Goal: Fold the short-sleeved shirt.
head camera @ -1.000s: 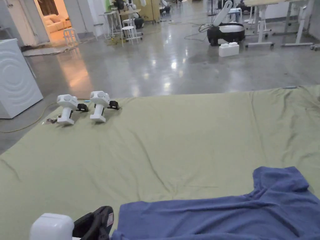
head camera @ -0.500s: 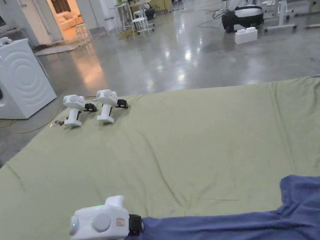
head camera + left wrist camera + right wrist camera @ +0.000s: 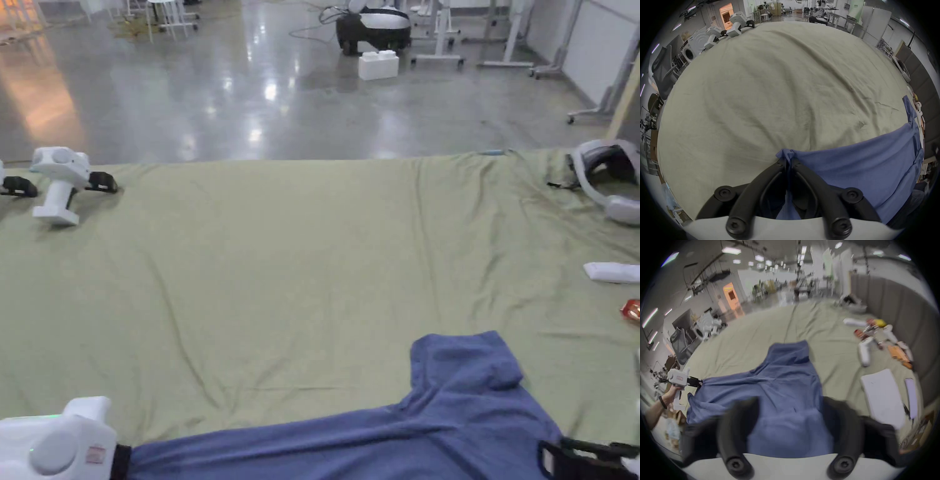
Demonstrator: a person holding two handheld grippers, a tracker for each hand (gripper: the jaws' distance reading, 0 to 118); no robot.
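Note:
A blue short-sleeved shirt (image 3: 437, 419) lies spread along the near edge of the green sheet (image 3: 312, 262), one sleeve (image 3: 465, 362) pointing away from me. My left gripper (image 3: 128, 461) is at the lower left, shut on a bunched corner of the shirt (image 3: 786, 154); the pinched fabric pokes out past its tips (image 3: 788, 162). The right gripper view also shows my left gripper (image 3: 695, 382), held by a hand. My right gripper (image 3: 562, 459) hovers at the shirt's right end. Its jaws stand wide apart over the blue cloth (image 3: 790, 402), blurred.
Spare white grippers (image 3: 59, 181) stand at the sheet's far left. A white headset (image 3: 609, 175), a white handle (image 3: 612, 272) and a red item (image 3: 631, 309) lie at the right. A white board (image 3: 881, 395) and several small items sit beside a padded grey wall (image 3: 899, 321).
The head camera has swung to the right. My left gripper has stayed at the shirt's left corner. My right gripper's jaws have come into view at the lower right, by the shirt.

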